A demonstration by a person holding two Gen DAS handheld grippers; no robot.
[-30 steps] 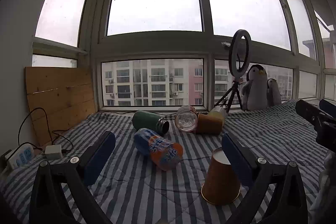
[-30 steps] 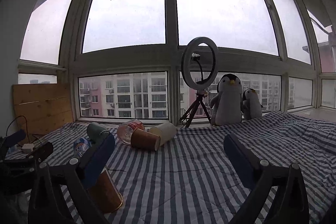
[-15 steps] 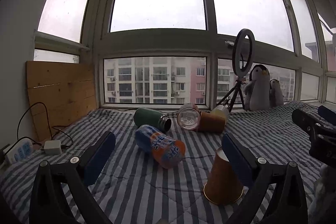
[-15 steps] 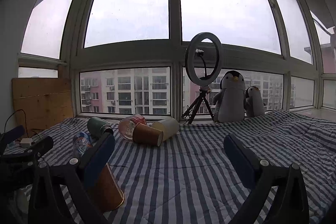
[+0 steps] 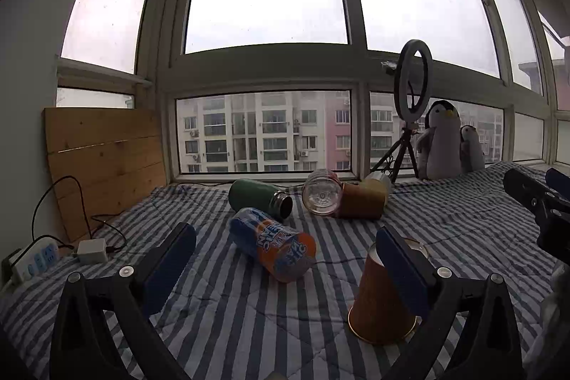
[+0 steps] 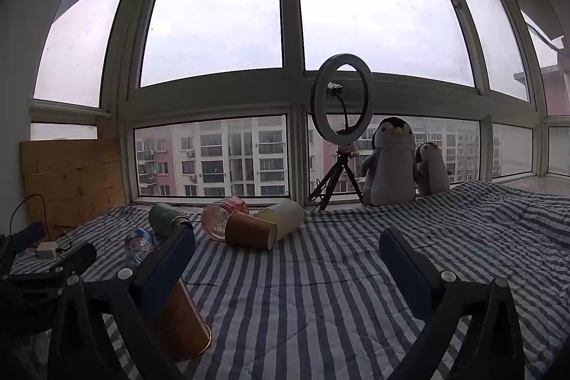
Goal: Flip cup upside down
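Note:
A brown paper cup point(image 5: 377, 305) stands upside down on the striped blanket, rim on the fabric, partly hidden behind my left gripper's right finger. It also shows in the right wrist view point(image 6: 180, 323), behind that gripper's left finger. My left gripper point(image 5: 285, 255) is open and empty, above the blanket with the cup at its right side. My right gripper point(image 6: 286, 259) is open and empty, to the right of the cup. Neither gripper touches the cup.
Farther back lie a green flask point(image 5: 258, 196), an orange-blue bottle point(image 5: 276, 250), a clear jar point(image 5: 321, 193), another brown cup point(image 5: 359, 203) and a cream cup point(image 6: 283, 214). A ring light on a tripod point(image 6: 340, 138), penguin toys point(image 6: 392, 162), a wooden board point(image 5: 103, 159) and a power strip point(image 5: 34, 260) line the edges.
Both views have tilted up slightly and pulled back a little from the cup. The cup stays upside down in the same place. Both grippers stay open.

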